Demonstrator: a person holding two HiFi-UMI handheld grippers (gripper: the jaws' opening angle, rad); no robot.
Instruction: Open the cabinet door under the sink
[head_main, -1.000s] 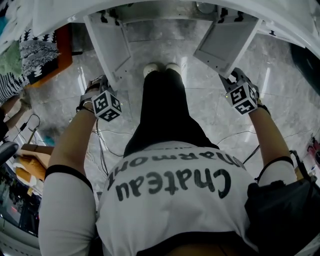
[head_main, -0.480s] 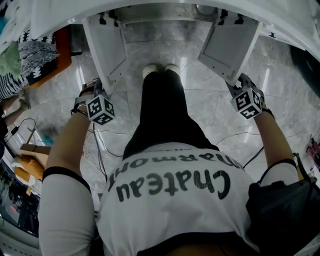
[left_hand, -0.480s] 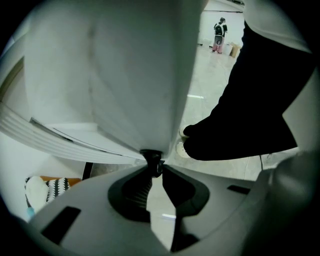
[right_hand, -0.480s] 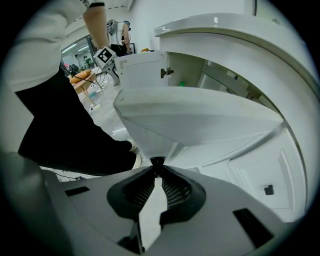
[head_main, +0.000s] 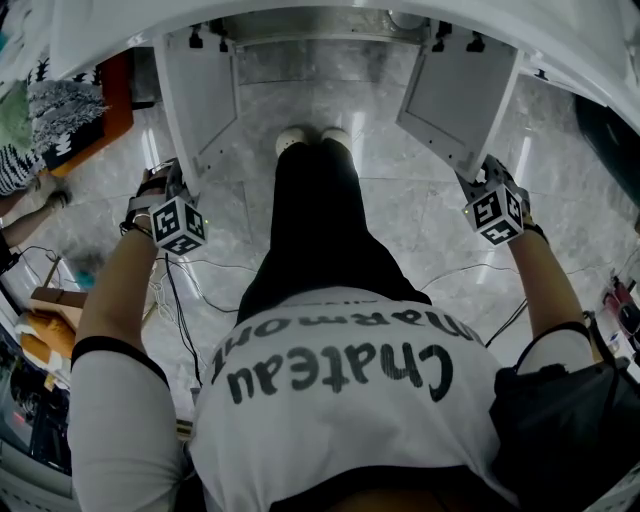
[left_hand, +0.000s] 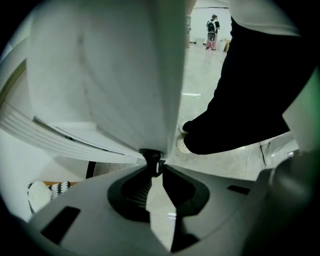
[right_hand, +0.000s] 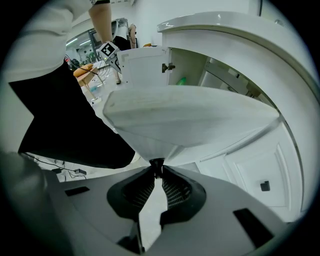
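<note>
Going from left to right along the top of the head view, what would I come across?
black-and-white patterned cloth → left white cabinet door, standing open → person's white shoes → right white cabinet door, standing open

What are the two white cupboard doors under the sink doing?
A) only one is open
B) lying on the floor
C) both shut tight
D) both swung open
D: the left door and the right door both stand swung out, pinched at their edges by the left gripper and the right gripper.
</note>
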